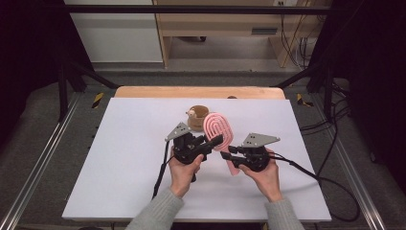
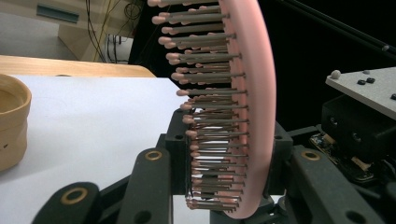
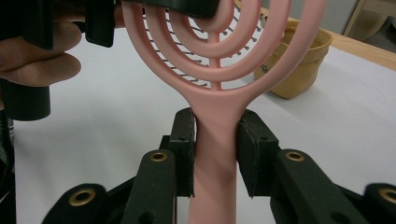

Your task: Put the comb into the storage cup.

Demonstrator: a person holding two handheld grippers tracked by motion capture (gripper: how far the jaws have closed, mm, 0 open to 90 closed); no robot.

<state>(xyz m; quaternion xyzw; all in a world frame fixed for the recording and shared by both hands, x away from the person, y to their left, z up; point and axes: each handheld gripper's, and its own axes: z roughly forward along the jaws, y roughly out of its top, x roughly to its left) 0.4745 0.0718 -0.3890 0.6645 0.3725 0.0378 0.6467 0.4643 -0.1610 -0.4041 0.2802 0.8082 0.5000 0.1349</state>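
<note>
- The pink hairbrush (image 1: 219, 128) is held above the middle of the tabletop (image 1: 129, 158), just in front of a small wooden cup (image 1: 197, 118).
- The right gripper (image 3: 215, 140) clamps its handle; the left gripper (image 2: 224, 144) pinches its head.
- Mid-handover, I'd say: next, one grip must let go.

one pink hairbrush (image 1: 219, 128), one wooden cup (image 1: 196, 118), two grippers: left (image 1: 216, 141), right (image 1: 226, 152).

Grey floor (image 1: 43, 143), wooden shelf unit (image 1: 215, 24), dangling cables (image 1: 292, 43) behind.
</note>
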